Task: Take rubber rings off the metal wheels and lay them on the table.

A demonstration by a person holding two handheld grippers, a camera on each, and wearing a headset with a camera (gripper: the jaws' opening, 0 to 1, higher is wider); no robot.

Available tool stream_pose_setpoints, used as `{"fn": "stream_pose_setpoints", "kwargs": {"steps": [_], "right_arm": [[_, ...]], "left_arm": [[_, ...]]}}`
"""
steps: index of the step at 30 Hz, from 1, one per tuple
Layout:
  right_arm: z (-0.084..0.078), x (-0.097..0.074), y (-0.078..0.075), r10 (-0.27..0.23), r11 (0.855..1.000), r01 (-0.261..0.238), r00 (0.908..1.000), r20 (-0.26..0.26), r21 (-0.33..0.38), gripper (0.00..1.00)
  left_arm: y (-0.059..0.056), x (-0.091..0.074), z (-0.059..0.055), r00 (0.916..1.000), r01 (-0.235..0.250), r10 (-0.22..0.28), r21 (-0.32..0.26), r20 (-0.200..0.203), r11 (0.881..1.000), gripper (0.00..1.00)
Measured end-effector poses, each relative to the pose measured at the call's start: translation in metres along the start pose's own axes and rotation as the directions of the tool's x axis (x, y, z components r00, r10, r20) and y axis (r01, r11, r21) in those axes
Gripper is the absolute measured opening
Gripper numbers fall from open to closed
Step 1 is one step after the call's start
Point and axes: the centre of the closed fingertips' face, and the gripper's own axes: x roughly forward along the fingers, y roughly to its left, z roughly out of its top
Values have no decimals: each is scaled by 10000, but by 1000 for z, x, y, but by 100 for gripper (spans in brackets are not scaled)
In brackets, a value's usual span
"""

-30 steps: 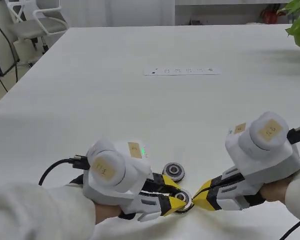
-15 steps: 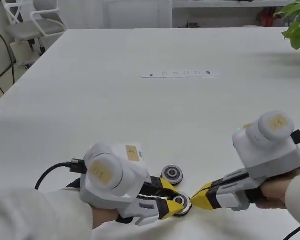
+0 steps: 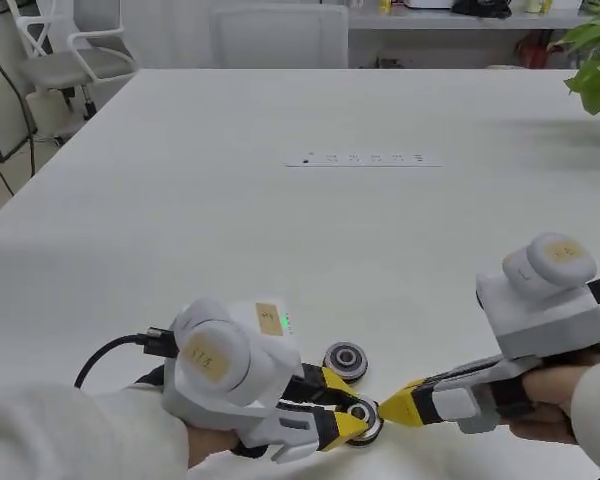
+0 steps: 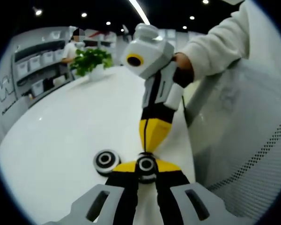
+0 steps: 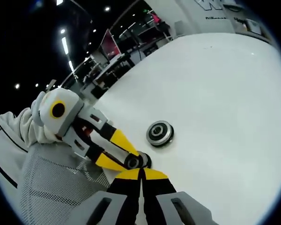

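Metal wheel [image 4: 146,164], round, in left gripper [image 4: 146,168]

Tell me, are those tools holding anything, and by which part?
The left gripper holds a metal wheel by its rim between its fingers. The right gripper, shut, touches that wheel; whether it pinches it cannot be told.

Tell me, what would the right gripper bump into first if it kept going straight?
The metal wheel held by the left gripper, right at the fingertips of the right gripper, probably touching.

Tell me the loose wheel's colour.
The loose wheel is black outside with a silvery ring inside, clearest in the right gripper view.
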Motion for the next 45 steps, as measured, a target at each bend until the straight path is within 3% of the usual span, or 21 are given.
{"fn": "stream_pose_setpoints", "kwargs": {"steps": [31, 34, 35, 36, 38, 42, 45], "right_arm": [[6, 2, 17, 411, 9990, -409, 9990, 150, -164, 0], [17, 3, 30, 1060, 9941, -1075, 9917, 734, 172, 0], [14, 1, 25, 786, 9968, -791, 9964, 330, 143, 0], [15, 2, 16, 378, 9957, -342, 9985, 398, -858, 0], [16, 3, 24, 650, 9972, -635, 9971, 397, -384, 0], [14, 3, 21, 459, 9985, -450, 9986, 277, -327, 0], [8, 4, 15, 179, 9983, -172, 9998, -123, 560, 0]], "left_arm": [[1, -1, -1, 10000, -22, 22, 154, 16, 9999, 14], [1, 0, -1, 10000, -33, 32, 97, 76, 9999, 14], [1, 0, -1, 9999, -68, 67, 84, 93, 9999, 14], [1, 0, 0, 9999, -83, 82, 125, 110, 9999, 14], [1, 0, 0, 9999, -105, 103, 129, 138, 9999, 14], [1, 0, 0, 9996, -174, 174, -10, 216, 9998, 14], [-1, 0, 0, 9995, -218, 214, 147, 249, 9997, 15]]}}
